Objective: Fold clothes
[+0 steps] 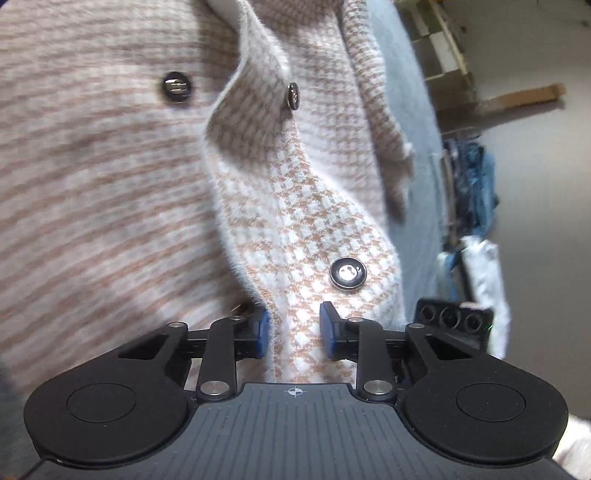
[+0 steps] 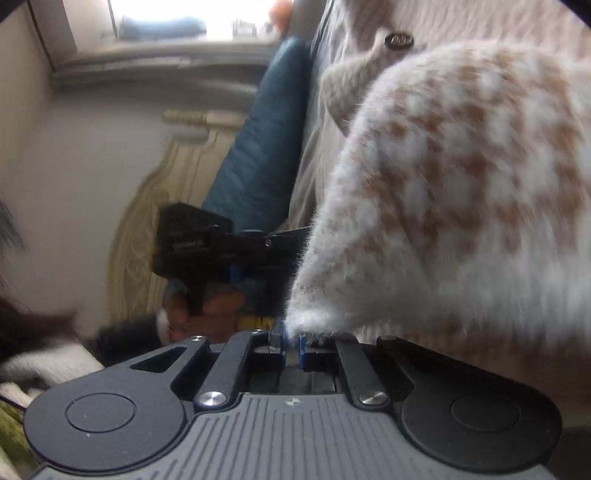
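Observation:
A fuzzy white-and-tan houndstooth cardigan (image 1: 303, 206) with dark round buttons (image 1: 347, 272) fills the left wrist view. My left gripper (image 1: 294, 328) has its blue pads a fabric-width apart, with the cardigan's button edge between them. In the right wrist view my right gripper (image 2: 291, 341) is shut on a fuzzy corner of the same cardigan (image 2: 461, 192), which hangs up and to the right. The left gripper (image 2: 207, 247), held by a hand, shows beyond it to the left.
A grey-blue bed surface (image 1: 410, 155) lies under the cardigan. Blue jeans (image 1: 476, 184) and a white bag (image 1: 484, 273) are at the right. In the right wrist view, a blue garment (image 2: 266, 140), a carved cream headboard (image 2: 159, 206) and a window (image 2: 177, 18) are behind.

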`<state>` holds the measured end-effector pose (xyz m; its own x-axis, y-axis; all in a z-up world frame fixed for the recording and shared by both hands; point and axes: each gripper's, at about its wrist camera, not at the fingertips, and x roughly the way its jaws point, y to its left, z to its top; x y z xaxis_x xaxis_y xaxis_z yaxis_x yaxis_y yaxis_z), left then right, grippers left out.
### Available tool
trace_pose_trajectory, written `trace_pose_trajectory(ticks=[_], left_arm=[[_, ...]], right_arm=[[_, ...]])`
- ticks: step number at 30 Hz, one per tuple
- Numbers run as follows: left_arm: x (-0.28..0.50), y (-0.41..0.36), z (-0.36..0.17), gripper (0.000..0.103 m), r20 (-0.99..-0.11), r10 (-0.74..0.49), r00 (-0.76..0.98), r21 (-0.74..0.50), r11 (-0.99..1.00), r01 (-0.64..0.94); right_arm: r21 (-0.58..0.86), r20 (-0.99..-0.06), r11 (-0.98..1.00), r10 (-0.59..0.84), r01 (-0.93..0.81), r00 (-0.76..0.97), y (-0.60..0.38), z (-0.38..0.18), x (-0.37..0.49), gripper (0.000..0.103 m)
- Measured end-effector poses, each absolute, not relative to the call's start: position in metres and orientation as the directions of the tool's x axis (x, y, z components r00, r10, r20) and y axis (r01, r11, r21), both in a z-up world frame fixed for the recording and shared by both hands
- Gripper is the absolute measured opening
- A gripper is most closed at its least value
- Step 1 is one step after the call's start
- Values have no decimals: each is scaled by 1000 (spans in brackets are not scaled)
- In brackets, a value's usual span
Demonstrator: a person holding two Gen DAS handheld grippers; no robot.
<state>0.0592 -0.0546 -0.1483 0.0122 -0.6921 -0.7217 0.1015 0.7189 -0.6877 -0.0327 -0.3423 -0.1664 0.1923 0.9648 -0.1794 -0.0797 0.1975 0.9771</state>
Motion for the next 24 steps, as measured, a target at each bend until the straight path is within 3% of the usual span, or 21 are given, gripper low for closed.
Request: trace_pose_trajectory(ticks=[5, 9, 11, 16, 21, 24], left_arm=[[28, -35, -174, 24, -730, -678, 79, -678, 734, 40], [12, -31, -197, 24, -695, -713, 96, -718, 695, -44], [11, -32, -198, 29, -682, -727, 79, -731, 679, -69], [13, -27, -197, 31, -660, -743, 112, -751, 657, -63], [10, -31, -201, 17, -693, -708, 136, -718, 694, -45], [8, -36, -195, 16, -716, -683, 147, -687, 726, 26]], right_arm=[[951, -293, 300, 951, -71, 100, -319, -178, -37, 6], [941, -329, 335, 939, -54, 96, -319, -180, -37, 6], [936, -344, 350, 934, -47, 95, -318, -180, -37, 6], [927, -366, 372, 925, -50, 98, -301, -179, -41, 6], [908, -412, 416, 907, -37, 84, -295, -185, -45, 8], [893, -447, 448, 894, -38, 38, -289, -186, -45, 18]])
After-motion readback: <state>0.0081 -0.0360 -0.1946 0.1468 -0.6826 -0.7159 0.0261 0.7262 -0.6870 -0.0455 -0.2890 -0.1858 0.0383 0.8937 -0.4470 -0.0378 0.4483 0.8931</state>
